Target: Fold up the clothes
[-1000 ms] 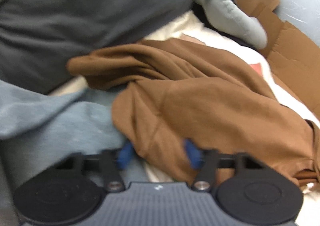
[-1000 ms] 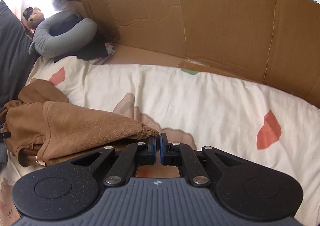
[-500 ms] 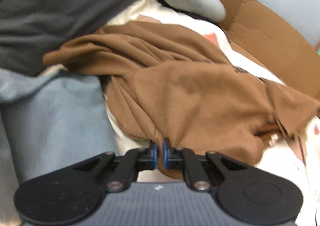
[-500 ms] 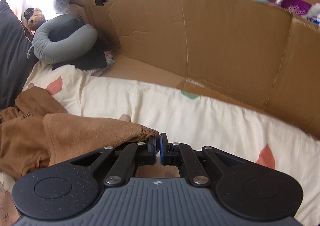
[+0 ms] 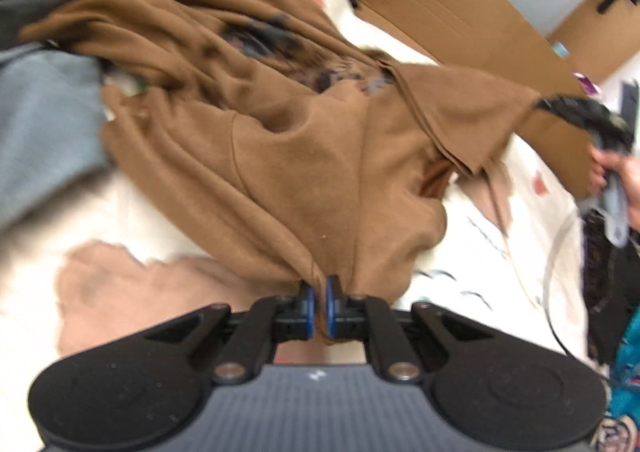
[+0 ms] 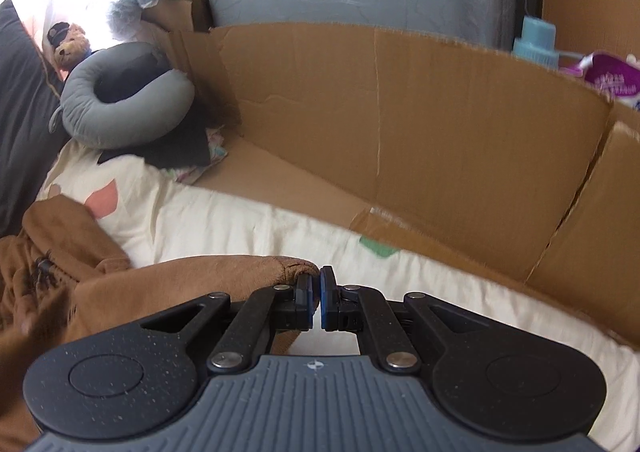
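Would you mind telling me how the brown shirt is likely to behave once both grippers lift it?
The brown shirt will probably sag: it is already bunched in soft folds between the left gripper and the right gripper. It looks light, and each grip, taken on a thin edge, may slip.

The garment [image 5: 304,155] is plain brown with a dark print, too blurred to read. The bedsheet [image 6: 248,236] is cream with salmon-pink and green patches. The neck pillow [image 6: 124,115] is grey, the cardboard [image 6: 420,123] tan, and the bottle cap [image 6: 536,41] light blue.
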Motion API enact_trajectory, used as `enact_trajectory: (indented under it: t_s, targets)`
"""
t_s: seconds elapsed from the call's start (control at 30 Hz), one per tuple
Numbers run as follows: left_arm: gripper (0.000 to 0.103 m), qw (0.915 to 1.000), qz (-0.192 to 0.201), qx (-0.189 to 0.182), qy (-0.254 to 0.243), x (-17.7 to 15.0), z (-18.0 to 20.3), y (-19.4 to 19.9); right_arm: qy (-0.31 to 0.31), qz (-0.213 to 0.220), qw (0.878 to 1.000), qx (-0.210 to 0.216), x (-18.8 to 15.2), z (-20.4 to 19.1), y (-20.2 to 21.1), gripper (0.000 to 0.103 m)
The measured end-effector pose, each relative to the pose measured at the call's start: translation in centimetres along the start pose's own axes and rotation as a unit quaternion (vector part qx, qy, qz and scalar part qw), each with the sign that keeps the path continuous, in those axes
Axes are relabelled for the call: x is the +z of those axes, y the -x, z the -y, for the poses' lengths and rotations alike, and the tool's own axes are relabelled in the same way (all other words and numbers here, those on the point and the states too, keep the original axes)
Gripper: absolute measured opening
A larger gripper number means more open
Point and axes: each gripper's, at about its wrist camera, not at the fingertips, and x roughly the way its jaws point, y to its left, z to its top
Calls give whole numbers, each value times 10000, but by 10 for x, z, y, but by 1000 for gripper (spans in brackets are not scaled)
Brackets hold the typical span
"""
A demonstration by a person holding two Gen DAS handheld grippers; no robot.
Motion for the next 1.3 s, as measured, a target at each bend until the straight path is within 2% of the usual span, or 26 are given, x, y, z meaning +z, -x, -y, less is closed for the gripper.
enact_trajectory:
  t_s: [0.17,0.27,0.3,0.37,0.43,0.6,0.8,1.07,1.3]
  targets:
    - [6,9982,-272,-529,-91,-9,29,-15,-5,129,9999,-88,18,6,-2,1]
    - [6,9974,-344,-626,-74,-6,37,-27,-38,-10,10000,-74,10,12,2,5]
    - [6,9974,-368,-624,-43,-5,38,-31,-49,-57,9999,-70,8,14,4,19]
    - [7,9975,-430,-557,25,-2,38,-36,-71,-149,9998,-60,3,17,7,39]
    - [8,9981,-450,-413,-15,-2,37,-37,-93,-242,9997,-51,-2,21,10,45]
    - [10,9995,-301,-102,-29,-6,26,-27,-148,-473,9988,-28,-15,31,17,46]
    - [10,9998,-151,-8,119,-2,11,-22,-399,-800,9954,329,-65,30,54,46]
    - [9,9991,-140,-75,381,2,4,-20,-809,-1299,9805,1232,-130,-8,88,46]
    - [8,9957,-462,-310,741,-10,0,-26,-1052,-1705,9533,2261,-182,-60,102,46]
